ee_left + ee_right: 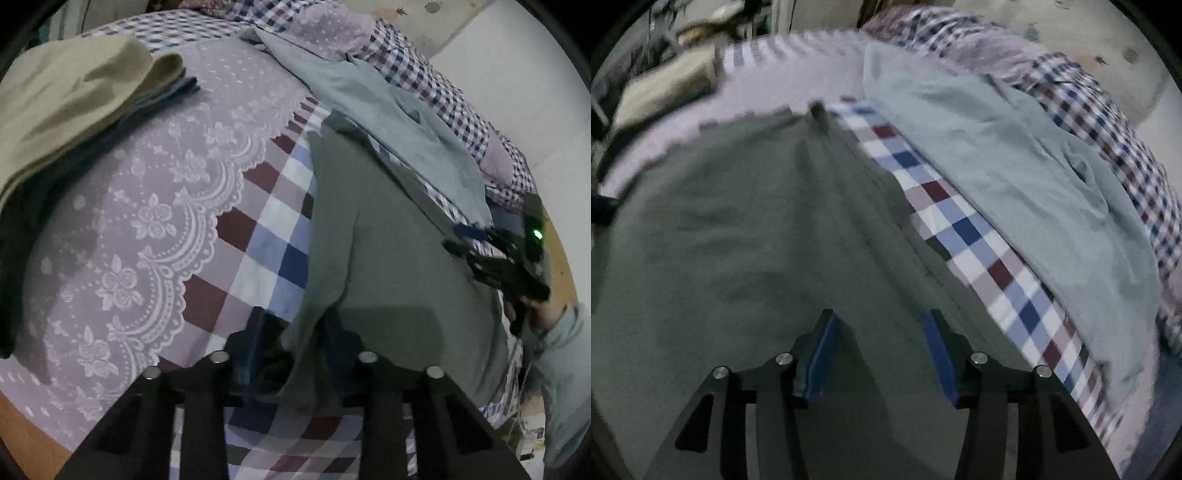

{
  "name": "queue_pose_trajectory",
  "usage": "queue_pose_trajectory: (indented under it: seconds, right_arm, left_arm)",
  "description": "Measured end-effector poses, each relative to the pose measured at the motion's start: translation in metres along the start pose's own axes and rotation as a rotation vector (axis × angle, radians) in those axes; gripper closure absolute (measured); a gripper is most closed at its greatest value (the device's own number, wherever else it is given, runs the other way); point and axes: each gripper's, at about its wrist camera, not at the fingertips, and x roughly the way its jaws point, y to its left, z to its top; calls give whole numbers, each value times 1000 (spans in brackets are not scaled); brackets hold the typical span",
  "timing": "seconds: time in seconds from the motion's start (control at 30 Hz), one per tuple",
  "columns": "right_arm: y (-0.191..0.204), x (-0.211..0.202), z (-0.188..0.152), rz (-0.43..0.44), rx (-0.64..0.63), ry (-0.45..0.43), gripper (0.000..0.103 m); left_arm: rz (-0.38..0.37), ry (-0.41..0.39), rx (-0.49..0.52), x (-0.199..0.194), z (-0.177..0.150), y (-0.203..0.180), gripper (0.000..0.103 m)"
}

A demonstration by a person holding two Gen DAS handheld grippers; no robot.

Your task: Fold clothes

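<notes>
A dark grey-green garment lies spread on the bed, filling the left of the right wrist view. My left gripper is at the garment's near left edge, its fingers closed on a hanging fold of it. My right gripper hovers open just over the garment's right part, blue pads apart with only flat cloth beneath. In the left wrist view the right gripper appears at the garment's far right edge, held by a hand.
A light blue-grey garment lies crumpled beyond, on the checked sheet. A stack of folded clothes with a khaki piece on top sits at the left on the lilac lace cover. A white wall bounds the right side.
</notes>
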Motion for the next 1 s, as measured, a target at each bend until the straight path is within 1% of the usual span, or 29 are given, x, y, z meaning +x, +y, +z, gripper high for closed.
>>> queue_pose_trajectory:
  seconds: [0.07, 0.1, 0.17, 0.27, 0.33, 0.37, 0.7, 0.9, 1.0]
  right_arm:
    - [-2, 10, 11, -36, -30, 16, 50]
    - [-5, 13, 17, -68, -41, 14, 50]
    - [-22, 23, 28, -185, -28, 7, 50]
    - [-51, 29, 45, -408, 70, 5, 50]
    - [-70, 19, 53, -475, 192, -26, 50]
    - [-63, 19, 58, -434, 185, -33, 49]
    - [29, 30, 98, 86, 14, -83, 48]
    - [32, 66, 142, -25, 30, -89, 48]
    - [8, 76, 165, -322, 115, -93, 48]
  left_arm:
    - [-15, 11, 0, 3, -1, 3, 82]
    - [-17, 15, 1, 4, -2, 4, 83]
    - [-23, 18, 4, 4, -4, 5, 83]
    - [-42, 24, -10, 3, -3, 11, 83]
    - [-58, 28, -23, 1, -3, 16, 83]
    - [-63, 28, -28, 1, -3, 17, 83]
    - [-107, 30, -53, -6, -5, 28, 82]
    - [-130, 52, -40, -6, -7, 31, 83]
    - [-146, 60, -47, -7, -7, 35, 83]
